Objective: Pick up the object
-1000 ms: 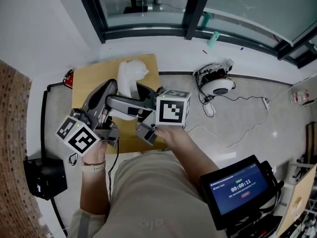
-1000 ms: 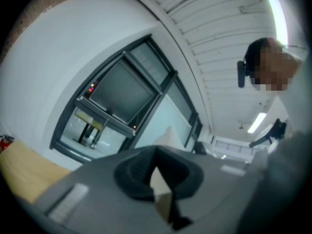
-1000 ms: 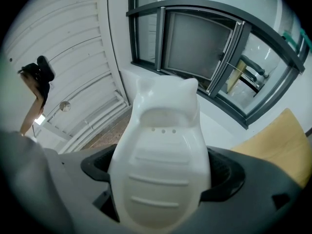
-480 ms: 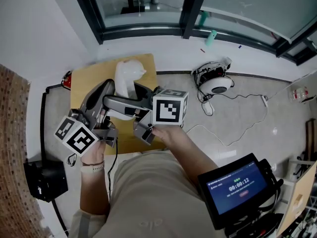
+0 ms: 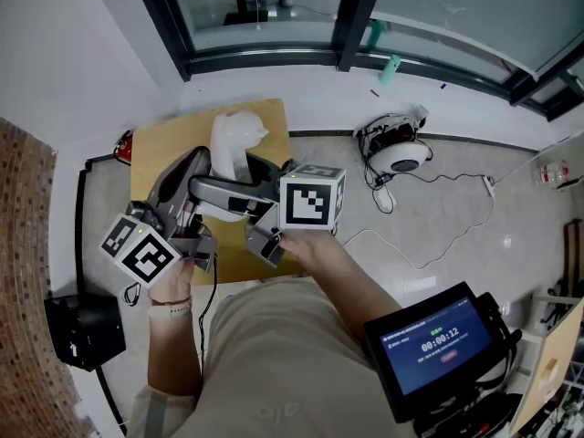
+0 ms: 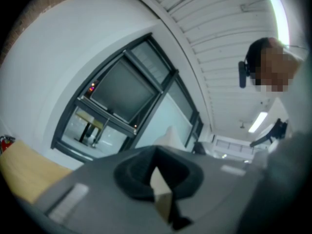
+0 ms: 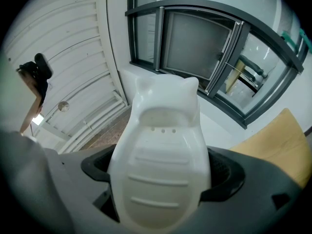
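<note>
Two hand-held grippers meet above a small wooden table (image 5: 160, 149), where we see the fingers of the right gripper (image 7: 158, 189) clamped around a white, two-eared plastic object (image 7: 161, 130) that rises past their tips. Fingers of the left gripper (image 6: 160, 191) are pressed together just beside them, the object's peak showing beyond.

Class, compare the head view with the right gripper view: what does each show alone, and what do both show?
Only the head view: the tablet screen and the cabled white device. Only the right gripper view: the ribbed face of the white plastic object, clamped in the right gripper, and the slatted ceiling. Both: that object, the wooden board, the dark window frame.
</note>
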Motion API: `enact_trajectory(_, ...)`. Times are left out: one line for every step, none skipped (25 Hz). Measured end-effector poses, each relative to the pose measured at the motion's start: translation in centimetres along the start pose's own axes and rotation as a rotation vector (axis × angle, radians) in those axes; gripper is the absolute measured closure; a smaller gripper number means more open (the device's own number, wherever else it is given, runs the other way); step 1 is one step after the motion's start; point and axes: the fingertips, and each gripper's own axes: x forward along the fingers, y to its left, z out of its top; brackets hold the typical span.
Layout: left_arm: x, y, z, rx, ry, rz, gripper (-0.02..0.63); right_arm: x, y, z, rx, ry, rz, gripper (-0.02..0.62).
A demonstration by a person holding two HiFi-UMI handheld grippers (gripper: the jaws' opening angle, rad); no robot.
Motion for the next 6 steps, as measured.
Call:
enact_trajectory(-0.02, 0.01, -0.03, -0.001, 0.000, 0.000, 0.621, 0.00, -0.01, -0.03, 0.001, 0.001, 0.000, 0.104)
enact_trajectory(-0.02, 0.02, -0.04, -0.001, 0.000, 0.001, 0.621, 0.01, -0.01, -0.05, 0.001, 0.002, -0.001, 0.104)
enact_trajectory(-0.01, 0.04, -0.04, -0.002, 0.000, 0.001, 0.621, 0.01, -0.03, -0.05, 0.002, 0.002, -0.001, 0.104)
enact_trajectory(0.00, 0.06, -0.05, -0.002, 0.000, 0.001, 0.621, 0.00, -0.07, -0.05, 0.002, 0.003, -0.003, 0.104)
enact_trajectory(0.02, 0.07, -0.05, -0.003, 0.000, 0.001, 0.621, -0.01, -0.10, -0.05, 0.003, 0.003, -0.004, 0.104)
enact_trajectory(0.03, 0.09, -0.06, -0.003, 0.001, 0.000, 0.621, -0.02, -0.14, -0.04, 0.003, 0.003, -0.006, 0.104)
